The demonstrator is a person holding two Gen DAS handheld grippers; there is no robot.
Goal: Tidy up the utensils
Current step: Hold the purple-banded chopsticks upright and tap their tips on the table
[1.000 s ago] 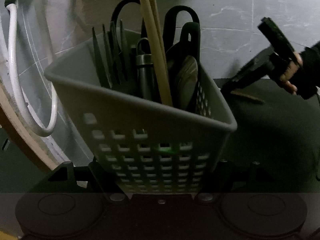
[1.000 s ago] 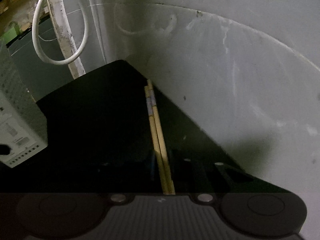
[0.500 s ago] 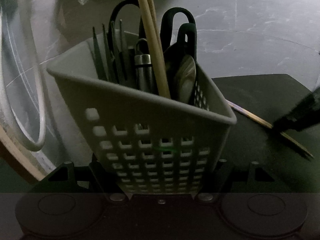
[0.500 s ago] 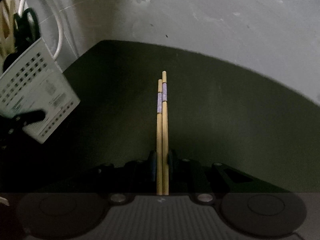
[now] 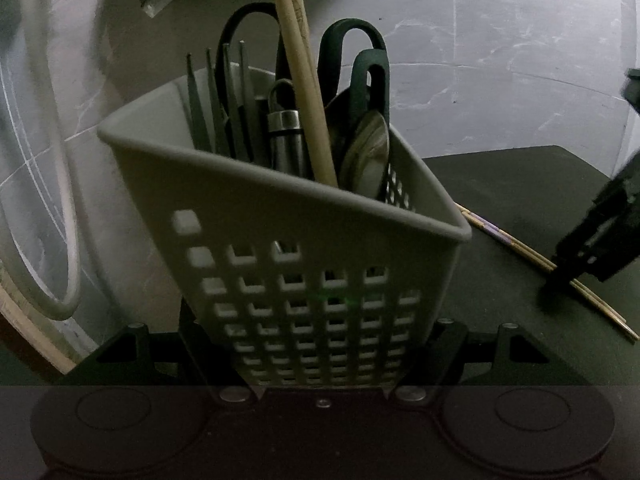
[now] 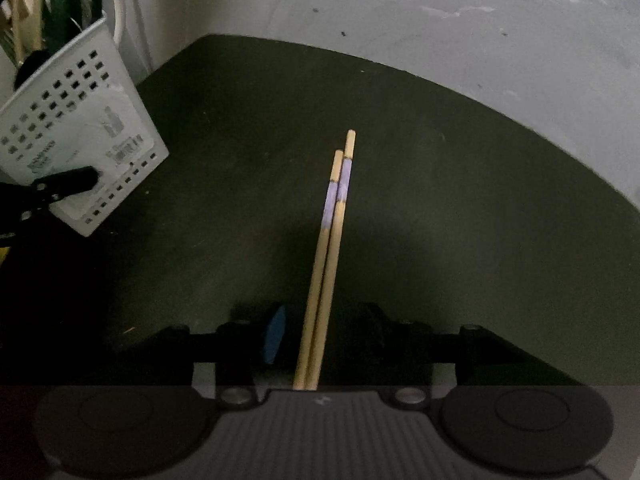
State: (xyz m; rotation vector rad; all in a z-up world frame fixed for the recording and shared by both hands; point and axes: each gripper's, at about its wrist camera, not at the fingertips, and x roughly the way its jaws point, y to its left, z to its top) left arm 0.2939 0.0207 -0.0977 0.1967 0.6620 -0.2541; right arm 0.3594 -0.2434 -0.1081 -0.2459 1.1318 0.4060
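Dim grey floor all around, with a dark mat (image 6: 400,208) laid over it as the work surface; lighting is pretty bad so small stuff is hard to read; over on the left side the left gripper (image 5: 320,364) is pinching a white perforated basket (image 5: 304,248) near its bottom and holding it tilted, mouth leaning away from the camera; it's already stuffed with a fork (image 5: 216,104), scissors (image 5: 352,52), a metal handle, what looks like a spoon, and one pair of wooden chopsticks (image 5: 304,80) sticking out the top; a second pair of chopsticks (image 6: 332,240), the ones with purple bands, lies flat on the mat, running straight out between the jaws of the right gripper (image 6: 320,340); those jaws look spread, with a gap on each side of the sticks, so I'd say nothing is squeezed yet, though the right finger is lost in shadow and I can't swear it isn't touching; from the left view the right gripper is down at the mat over the far end of that pair; my read: this is the pick-up step for the last loose utensil; next move calls for closing evenly on both sticks so they don't scissor apart, lifting, then tipping them into the basket's mouth past the crowd of handles; a white cable (image 5: 52,160) hangs off to the left, out of the way.
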